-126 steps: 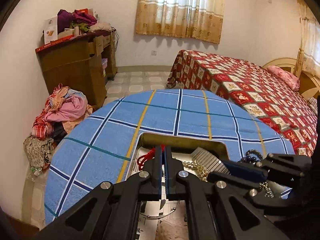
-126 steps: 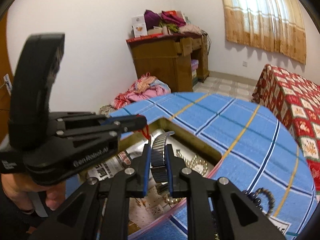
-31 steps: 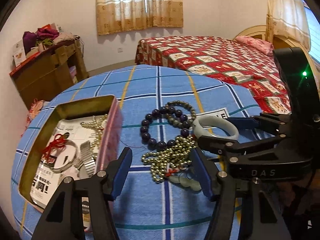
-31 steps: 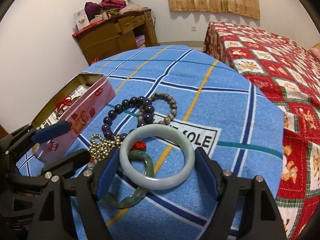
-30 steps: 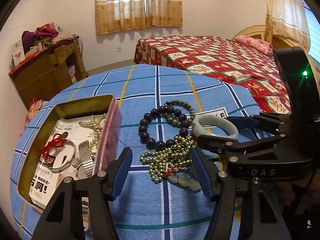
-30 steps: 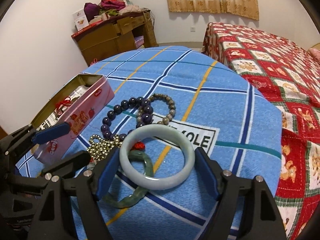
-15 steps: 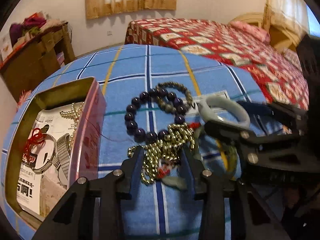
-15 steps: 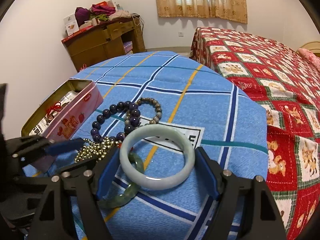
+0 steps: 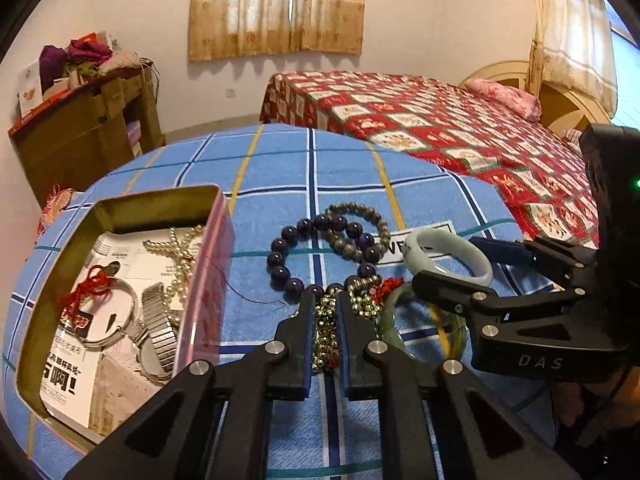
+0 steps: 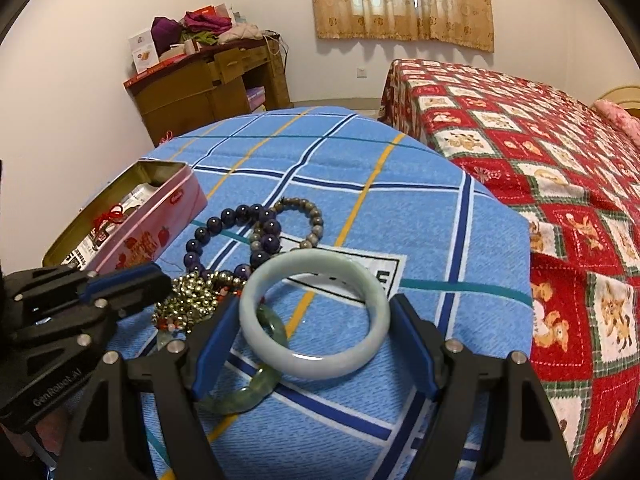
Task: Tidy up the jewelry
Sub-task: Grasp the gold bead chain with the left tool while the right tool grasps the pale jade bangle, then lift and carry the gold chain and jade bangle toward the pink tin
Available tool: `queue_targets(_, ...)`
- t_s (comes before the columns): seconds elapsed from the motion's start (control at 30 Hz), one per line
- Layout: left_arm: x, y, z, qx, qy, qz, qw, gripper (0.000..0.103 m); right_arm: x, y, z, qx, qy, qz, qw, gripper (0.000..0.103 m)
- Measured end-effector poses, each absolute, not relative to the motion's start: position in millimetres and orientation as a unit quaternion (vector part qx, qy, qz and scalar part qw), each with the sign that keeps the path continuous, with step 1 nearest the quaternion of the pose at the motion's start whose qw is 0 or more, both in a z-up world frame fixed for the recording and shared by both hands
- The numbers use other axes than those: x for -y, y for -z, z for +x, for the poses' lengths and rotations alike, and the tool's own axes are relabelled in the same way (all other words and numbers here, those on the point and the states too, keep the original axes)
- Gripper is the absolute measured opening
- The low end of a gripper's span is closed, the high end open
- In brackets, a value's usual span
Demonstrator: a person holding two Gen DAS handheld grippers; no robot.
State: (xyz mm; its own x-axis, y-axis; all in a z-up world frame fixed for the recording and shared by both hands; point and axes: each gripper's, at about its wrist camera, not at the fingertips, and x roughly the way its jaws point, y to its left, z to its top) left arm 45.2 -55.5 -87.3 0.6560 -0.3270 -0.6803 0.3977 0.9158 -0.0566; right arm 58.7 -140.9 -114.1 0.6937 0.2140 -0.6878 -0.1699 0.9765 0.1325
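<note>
**Two tools closing in on the jewelry pile**

The open tin point(image 9: 120, 216) is sitting at the left of the blue checked desk point(image 9: 280, 168), already holding a pearl strand, a red-tied bangle and a watch band. Just beside its pink wall, the left tool point(image 9: 325, 312) is pinching together on the gold bead chain point(image 9: 326, 328), whose heap is touching the dark bead bracelet point(image 9: 296, 256) and the grey bead bracelet point(image 9: 360, 216). To do this well, the person is probably needing to lift slowly, so the chain is not dragging its neighbours along. Further right, the right tool point(image 10: 316, 320) is standing wide apart around the pale jade bangle point(image 10: 316, 312), which is overlapping the green jade bangle point(image 10: 248, 392); it looks unclamped.
</note>
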Motion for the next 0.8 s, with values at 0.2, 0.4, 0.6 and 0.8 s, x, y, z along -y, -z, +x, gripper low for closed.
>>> queue_targets(0.2, 43, 78, 42, -0.342, 0.186, 0.023, 0.921, 0.009, 142, 114, 58, -0.375, -0.105, 0.03, 0.921, 0.078)
queue_targets(0.4, 38, 64, 38, -0.327, 0.188, 0.007, 0.926, 0.009, 144, 111, 54, -0.36, -0.107, 0.036, 0.926, 0.078)
queue_targets(0.6, 31, 39, 29, -0.298, 0.19, 0.001, 0.936, 0.009, 139, 105, 49, -0.343, -0.108, 0.024, 0.933, 0.078)
queue_targets(0.8, 22, 25, 25, -0.284, 0.187, -0.006, 0.941, 0.009, 134, 97, 44, -0.328, -0.114, 0.013, 0.938, 0.078)
